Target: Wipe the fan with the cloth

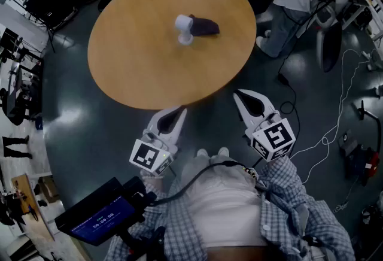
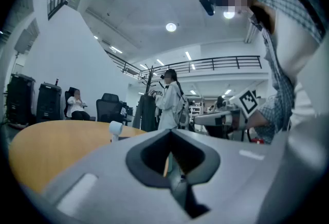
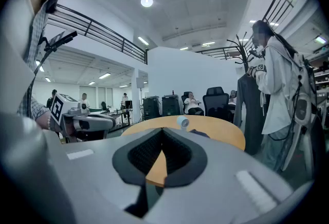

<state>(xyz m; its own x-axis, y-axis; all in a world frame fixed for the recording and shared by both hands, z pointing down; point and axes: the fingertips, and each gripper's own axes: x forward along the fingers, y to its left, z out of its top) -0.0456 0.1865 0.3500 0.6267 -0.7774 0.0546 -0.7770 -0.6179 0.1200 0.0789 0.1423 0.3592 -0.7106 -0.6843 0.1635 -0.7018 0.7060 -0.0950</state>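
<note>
Risk lies in the reach: left gripper (image 1: 179, 112) and right gripper (image 1: 240, 97) hang closed, empty, short of the table (image 1: 131, 62), where the fan (image 1: 184, 28) stands just beside the cloth (image 1: 206, 26) (a careless grab could topple it).

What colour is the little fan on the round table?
White. The fan shows best in the head view, standing next to a dark cloth.
</note>
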